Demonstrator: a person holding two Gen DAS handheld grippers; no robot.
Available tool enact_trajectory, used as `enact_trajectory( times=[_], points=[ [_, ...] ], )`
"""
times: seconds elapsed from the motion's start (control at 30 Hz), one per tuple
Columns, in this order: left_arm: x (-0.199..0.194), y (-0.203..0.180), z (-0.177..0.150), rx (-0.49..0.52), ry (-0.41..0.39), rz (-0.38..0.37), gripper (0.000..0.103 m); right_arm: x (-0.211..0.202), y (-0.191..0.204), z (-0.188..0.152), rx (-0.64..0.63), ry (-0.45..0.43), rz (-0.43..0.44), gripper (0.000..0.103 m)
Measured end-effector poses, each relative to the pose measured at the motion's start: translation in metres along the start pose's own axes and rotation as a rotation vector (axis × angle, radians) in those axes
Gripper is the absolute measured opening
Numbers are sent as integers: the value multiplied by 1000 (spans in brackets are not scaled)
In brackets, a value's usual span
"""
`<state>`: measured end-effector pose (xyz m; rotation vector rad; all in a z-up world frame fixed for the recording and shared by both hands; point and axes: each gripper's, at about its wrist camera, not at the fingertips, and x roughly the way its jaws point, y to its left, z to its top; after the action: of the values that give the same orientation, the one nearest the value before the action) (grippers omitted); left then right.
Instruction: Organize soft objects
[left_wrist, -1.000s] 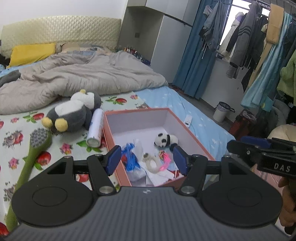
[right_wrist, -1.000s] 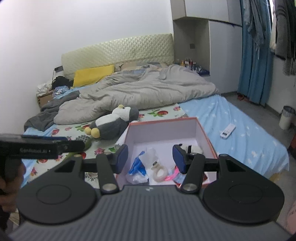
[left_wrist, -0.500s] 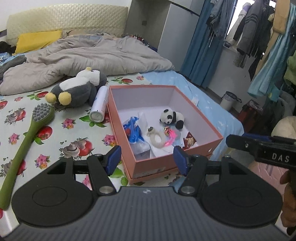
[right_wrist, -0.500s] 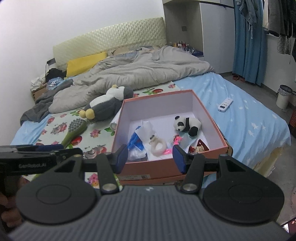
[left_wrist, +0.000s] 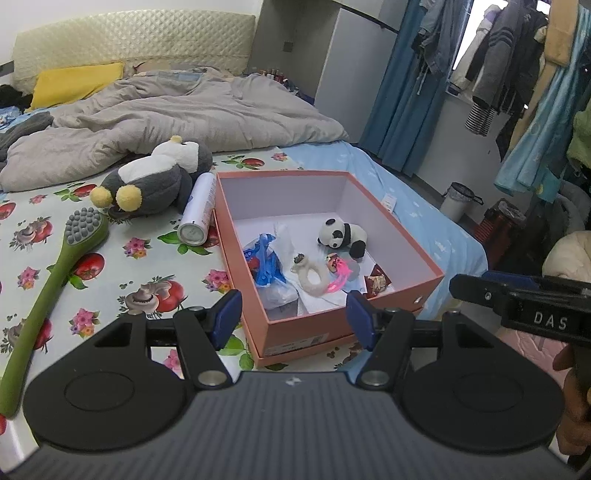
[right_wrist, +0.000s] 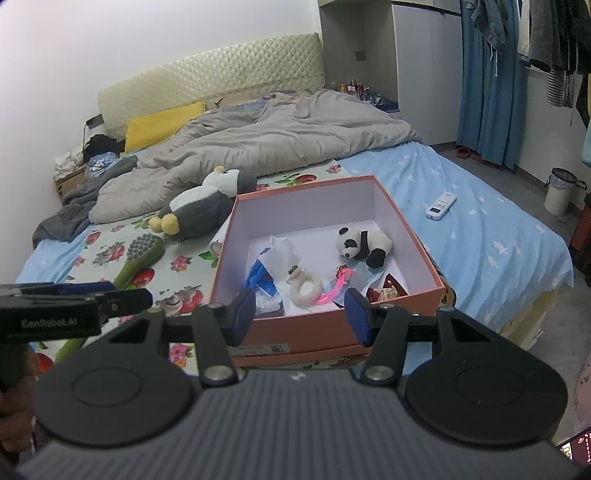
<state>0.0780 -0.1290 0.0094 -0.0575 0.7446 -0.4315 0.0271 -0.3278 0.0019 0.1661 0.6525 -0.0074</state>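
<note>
An open salmon box (left_wrist: 410, 236) (right_wrist: 413, 232) sits on the bed. Inside lie a small panda plush (left_wrist: 341, 236) (right_wrist: 364, 245), a white ring toy (left_wrist: 314, 275) (right_wrist: 304, 288), a blue and clear plastic bag (left_wrist: 267, 266) (right_wrist: 264, 273) and a pink item (left_wrist: 340, 275). A large grey penguin plush (left_wrist: 155, 179) (right_wrist: 201, 208) lies on the bed left of the box. My left gripper (left_wrist: 293, 319) is open and empty before the box's near wall. My right gripper (right_wrist: 301, 314) is open and empty there too.
A green long-handled brush (left_wrist: 55, 266) (right_wrist: 138, 258) and a white spray can (left_wrist: 197, 210) lie left of the box. A grey duvet (left_wrist: 177, 114) covers the far bed. A remote (right_wrist: 441, 205) lies on the blue sheet. A bin (left_wrist: 458, 201) stands on the floor.
Both grippers have risen and tilted down, so the box's inside shows more fully. Both have stayed open and empty. Nothing on the bed has moved.
</note>
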Motion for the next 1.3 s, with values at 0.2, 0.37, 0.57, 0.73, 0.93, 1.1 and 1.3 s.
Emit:
enact_trajectory(
  times=[0.2,0.37,0.57,0.73,0.93,1.1,1.3],
  points=[
    [-1,6,2,-31,-10,34,89,2,0,1,-10,-1,0,81],
    [-1,5,3,-29,-14,40,96,3,-1,2,-8,-5,-5,92],
    [0,4,3,-31,-8,47,99,4,-1,3,-4,-5,-13,92],
    [-1,6,3,-36,-12,57,100,8,-4,0,11,6,-34,98],
    [-3,6,3,-42,-14,61,100,12,-6,-2,17,17,-43,103],
    [-4,5,3,-43,-13,64,100,14,-6,-4,20,19,-47,103],
    [-7,5,3,-40,-15,71,100,14,-7,-5,19,19,-47,103]
  ],
)
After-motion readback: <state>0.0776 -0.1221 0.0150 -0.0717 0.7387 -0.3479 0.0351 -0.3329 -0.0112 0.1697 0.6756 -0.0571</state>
